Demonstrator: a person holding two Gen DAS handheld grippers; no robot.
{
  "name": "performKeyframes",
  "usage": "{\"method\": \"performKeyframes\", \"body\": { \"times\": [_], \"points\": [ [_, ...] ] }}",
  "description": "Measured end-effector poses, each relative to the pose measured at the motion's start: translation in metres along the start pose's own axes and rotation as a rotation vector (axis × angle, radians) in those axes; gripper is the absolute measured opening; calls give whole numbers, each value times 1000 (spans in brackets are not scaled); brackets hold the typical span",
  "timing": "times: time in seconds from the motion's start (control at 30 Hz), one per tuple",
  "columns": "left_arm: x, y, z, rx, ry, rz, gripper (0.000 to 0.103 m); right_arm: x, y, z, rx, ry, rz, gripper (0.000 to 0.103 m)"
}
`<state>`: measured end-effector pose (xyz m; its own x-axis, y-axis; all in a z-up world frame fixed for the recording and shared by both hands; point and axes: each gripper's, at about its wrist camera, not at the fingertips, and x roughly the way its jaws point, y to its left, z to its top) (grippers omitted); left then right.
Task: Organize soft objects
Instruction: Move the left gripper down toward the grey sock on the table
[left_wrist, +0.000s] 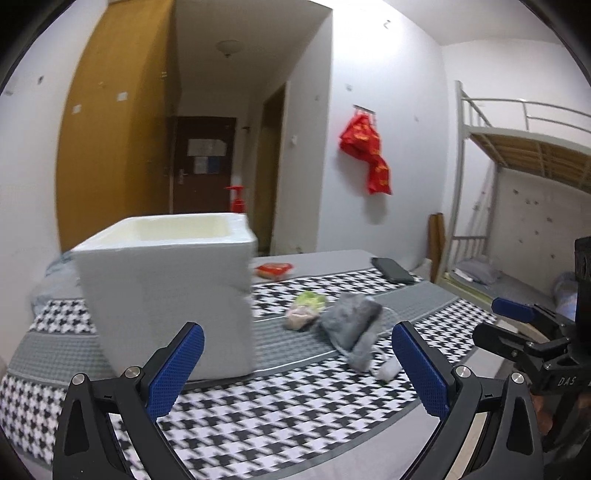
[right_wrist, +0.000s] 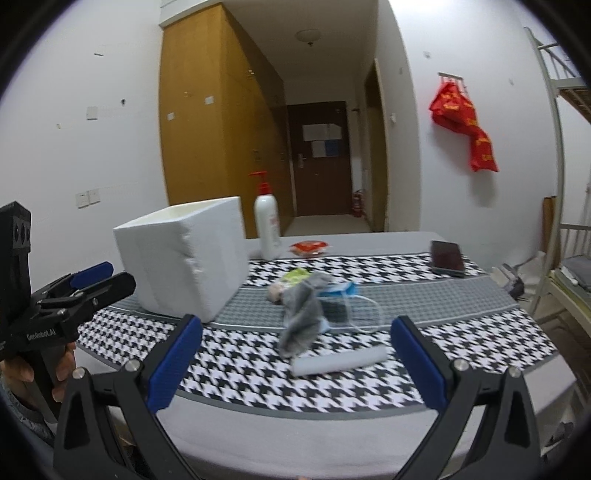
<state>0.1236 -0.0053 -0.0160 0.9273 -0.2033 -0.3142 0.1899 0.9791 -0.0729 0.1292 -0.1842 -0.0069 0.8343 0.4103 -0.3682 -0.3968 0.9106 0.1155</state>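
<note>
I see both my left gripper (left_wrist: 297, 363) and right gripper (right_wrist: 295, 360) spread and holding nothing above the table (right_wrist: 258, 373). The grey cloth (right_wrist: 303, 314) lies mid-table, right of the foam box (right_wrist: 184, 258), with a white roll (right_wrist: 340, 360) just beside it.

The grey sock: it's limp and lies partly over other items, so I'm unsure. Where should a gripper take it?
Pinch the grey sock at its bunched lower end, nearest the right gripper, coming from above. That end looks clear of the face mask it overlaps.
</note>
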Motion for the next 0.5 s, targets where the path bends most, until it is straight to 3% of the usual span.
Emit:
{"method": "performKeyframes", "body": {
  "times": [0.17,0.5],
  "points": [
    [9,-17,1,24,16,-56,102,-8,-12,-5,19,4,-47,103],
    [29,-36,4,56,59,-79,102,-10,-30,-13,61,20,-74,103]
  ]
}}
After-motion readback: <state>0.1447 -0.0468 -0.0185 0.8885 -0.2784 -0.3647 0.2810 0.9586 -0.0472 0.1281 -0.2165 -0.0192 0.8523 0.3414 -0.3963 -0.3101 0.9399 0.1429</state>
